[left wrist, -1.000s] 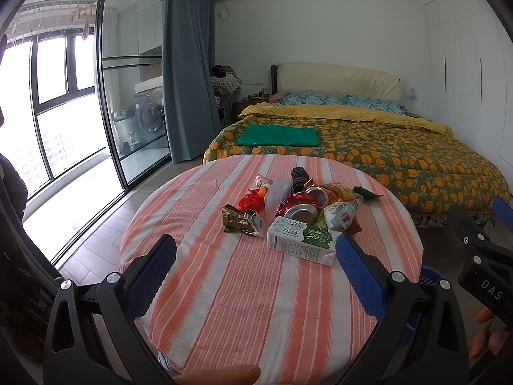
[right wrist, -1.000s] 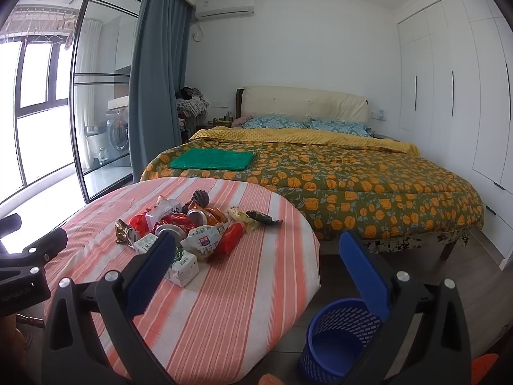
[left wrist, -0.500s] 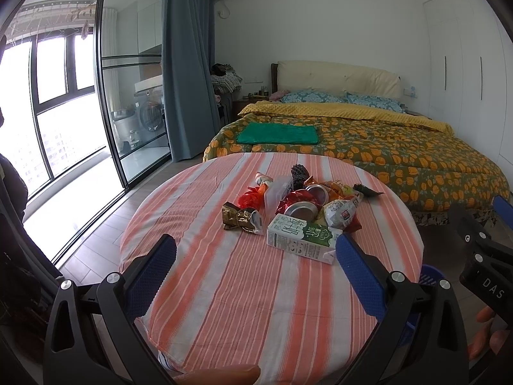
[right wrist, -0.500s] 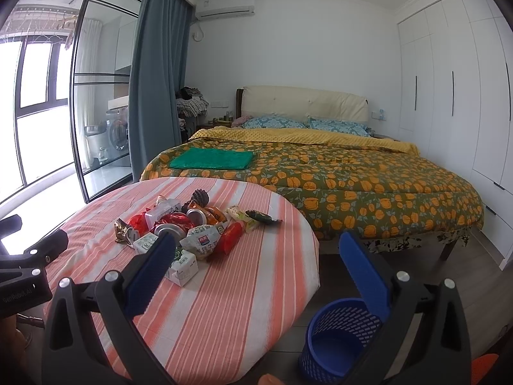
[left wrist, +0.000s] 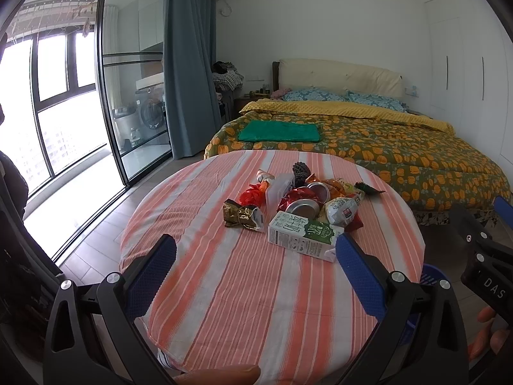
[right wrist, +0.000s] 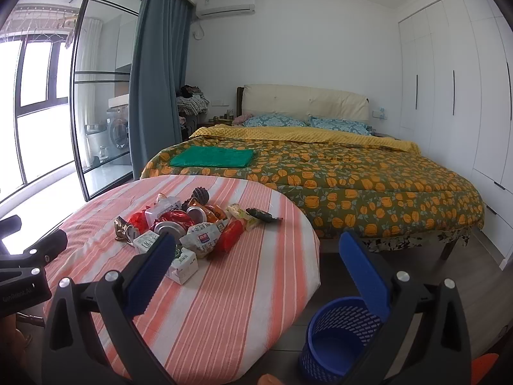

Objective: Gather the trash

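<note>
1. Left wrist view: the left gripper (left wrist: 255,258) is hovering over the near part of the round table (left wrist: 224,288), its blue-padded jaws standing wide apart and gripping nothing.
2. The trash pile (left wrist: 304,197) is sitting around the middle of the striped tablecloth, a little toward the far edge.
3. A green-and-white milk carton (left wrist: 303,235) is lying on its side at the near edge of the pile, with a gold wrapper (left wrist: 242,216) just to its left.
4. Two round tin cans (left wrist: 304,207) are resting open-end up among red wrappers, and a white snack bag (left wrist: 340,210) is touching them on the right.
5. The right gripper (left wrist: 484,253) is showing at the right border, off the table's right edge.
6. Right wrist view: the right gripper (right wrist: 256,269) is hanging past the table's right edge, jaws spread wide and empty.
7. The blue mesh wastebasket (right wrist: 336,337) is standing on the floor beside the table's right edge, partly behind the right finger.
8. The same pile (right wrist: 192,221) is lying on the table's far half, the carton (right wrist: 179,260) nearest, partly behind the left finger.
9. A bed (right wrist: 352,173) with a flowered cover is standing beyond the table.
</note>
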The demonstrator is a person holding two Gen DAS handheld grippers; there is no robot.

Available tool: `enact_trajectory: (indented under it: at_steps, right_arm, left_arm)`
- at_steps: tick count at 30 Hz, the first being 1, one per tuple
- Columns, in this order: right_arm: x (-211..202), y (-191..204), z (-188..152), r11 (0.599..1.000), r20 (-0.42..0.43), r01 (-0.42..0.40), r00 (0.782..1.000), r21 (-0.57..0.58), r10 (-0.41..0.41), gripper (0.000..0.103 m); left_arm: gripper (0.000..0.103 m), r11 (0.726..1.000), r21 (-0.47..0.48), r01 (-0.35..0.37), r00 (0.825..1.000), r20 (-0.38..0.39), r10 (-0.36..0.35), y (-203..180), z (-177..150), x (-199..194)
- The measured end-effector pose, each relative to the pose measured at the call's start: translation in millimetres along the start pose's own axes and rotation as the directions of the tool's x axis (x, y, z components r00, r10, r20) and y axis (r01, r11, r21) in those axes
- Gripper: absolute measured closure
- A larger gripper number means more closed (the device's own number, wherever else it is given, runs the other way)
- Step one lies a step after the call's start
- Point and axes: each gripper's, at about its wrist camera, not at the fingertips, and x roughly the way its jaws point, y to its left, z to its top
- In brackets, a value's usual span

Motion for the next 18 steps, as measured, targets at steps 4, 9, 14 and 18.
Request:
enact_trajectory:
  at_steps: [4, 9, 14, 18]
  right_arm:
    - [2, -1, 0, 1.000, -0.002, 0.000, 1.000, 0.001, 0.000, 0.005]
    - [3, -6, -4, 1.000, -0.003, 0.006, 1.000, 0.006, -0.006, 0.005]
    - [4, -8, -5, 1.000, -0.006, 0.007, 1.000, 0.007, -0.007, 0.005]
    - [4, -8, -4, 1.000, -0.012, 0.008, 1.000, 0.010, -0.008, 0.005]
  left_arm:
    - [0.004, 1.000, 0.003, 0.004, 1.000, -0.004, -0.004, 0, -8, 3]
    - [0.004, 1.000, 0.002, 0.005, 1.000, -0.007, -0.005, -1, -12, 5]
    - [0.004, 1.000, 0.002, 0.003, 1.000, -0.010, -0.003, -3, -8, 1]
    - [0.004, 1.000, 0.003, 0.003, 1.000, -0.010, -0.003, -3, -8, 1]
